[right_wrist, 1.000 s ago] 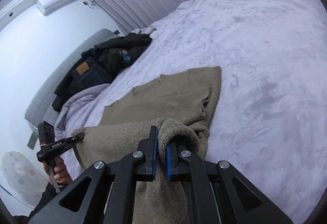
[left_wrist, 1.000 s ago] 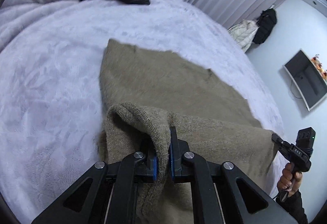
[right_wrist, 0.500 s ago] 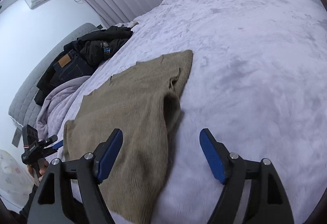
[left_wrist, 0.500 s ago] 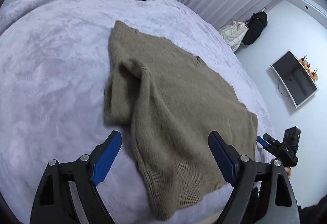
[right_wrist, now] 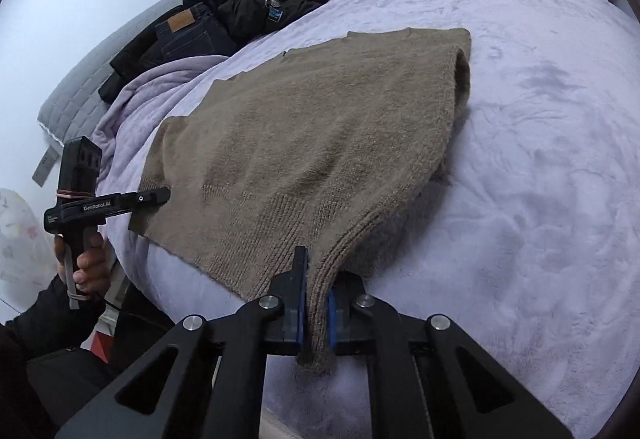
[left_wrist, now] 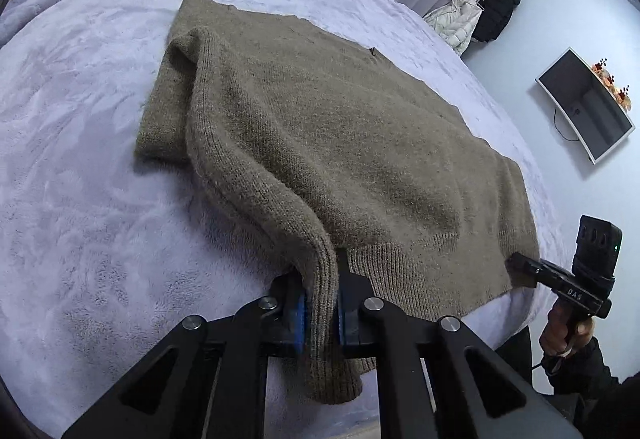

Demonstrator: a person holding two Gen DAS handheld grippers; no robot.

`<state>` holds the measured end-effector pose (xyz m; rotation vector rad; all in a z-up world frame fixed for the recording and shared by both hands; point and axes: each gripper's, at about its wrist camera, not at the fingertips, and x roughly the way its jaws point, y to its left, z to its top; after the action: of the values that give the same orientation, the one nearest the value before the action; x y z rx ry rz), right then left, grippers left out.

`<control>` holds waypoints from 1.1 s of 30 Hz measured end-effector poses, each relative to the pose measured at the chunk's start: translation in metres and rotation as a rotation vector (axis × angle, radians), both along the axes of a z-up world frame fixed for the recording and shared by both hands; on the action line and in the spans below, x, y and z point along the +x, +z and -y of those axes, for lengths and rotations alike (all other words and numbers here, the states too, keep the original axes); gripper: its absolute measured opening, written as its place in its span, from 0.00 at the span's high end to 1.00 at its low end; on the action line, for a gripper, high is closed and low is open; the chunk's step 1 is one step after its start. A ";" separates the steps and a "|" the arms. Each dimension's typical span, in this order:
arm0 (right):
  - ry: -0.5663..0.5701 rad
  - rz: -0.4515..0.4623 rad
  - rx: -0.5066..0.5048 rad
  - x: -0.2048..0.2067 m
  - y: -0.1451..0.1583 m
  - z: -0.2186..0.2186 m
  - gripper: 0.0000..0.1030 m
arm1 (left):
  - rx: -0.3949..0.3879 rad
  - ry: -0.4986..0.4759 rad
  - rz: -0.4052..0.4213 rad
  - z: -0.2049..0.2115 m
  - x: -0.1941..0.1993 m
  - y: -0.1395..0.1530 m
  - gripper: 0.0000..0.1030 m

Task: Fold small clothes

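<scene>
A tan knitted sweater (left_wrist: 340, 127) lies spread on the lilac bed, folded over on itself; it also shows in the right wrist view (right_wrist: 312, 143). My left gripper (left_wrist: 320, 303) is shut on the sweater's near left corner at the ribbed hem. My right gripper (right_wrist: 316, 315) is shut on the near right corner of the hem. Each gripper shows in the other's view, the right gripper (left_wrist: 524, 275) at the sweater's far hem corner and the left gripper (right_wrist: 156, 197) at the opposite one. Both corners are lifted slightly off the bed.
The lilac fleece blanket (left_wrist: 80, 199) covers the bed. A pile of dark clothes and jeans (right_wrist: 208, 27) lies at the headboard end. Jackets (left_wrist: 480, 15) hang by the curtains, and a TV (left_wrist: 584, 107) hangs on the wall.
A second ago both grippers held the sweater; half a second ago both were open above it. Now both have shut again on the hem corners nearest me.
</scene>
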<state>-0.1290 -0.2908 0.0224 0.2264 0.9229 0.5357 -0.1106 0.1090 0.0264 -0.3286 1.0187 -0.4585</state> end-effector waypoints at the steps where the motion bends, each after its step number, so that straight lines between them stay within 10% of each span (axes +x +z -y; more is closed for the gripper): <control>1: 0.002 0.007 0.020 -0.003 0.004 0.003 0.92 | 0.005 -0.001 0.017 0.000 -0.002 0.006 0.88; 14: -0.019 0.239 0.287 0.062 0.109 0.026 0.92 | -0.112 0.096 0.287 -0.015 0.065 0.116 0.88; 23: -0.197 0.142 0.240 0.193 0.105 0.012 0.92 | -0.066 0.190 0.135 -0.011 0.204 0.088 0.88; 33: -0.290 -0.093 0.101 0.286 0.032 0.004 0.89 | -0.031 0.249 -0.113 -0.013 0.288 0.012 0.79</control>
<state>0.1570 -0.2947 0.0548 0.4724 0.9350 0.3055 0.1779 0.1215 0.0380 -0.5068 1.0648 -0.2327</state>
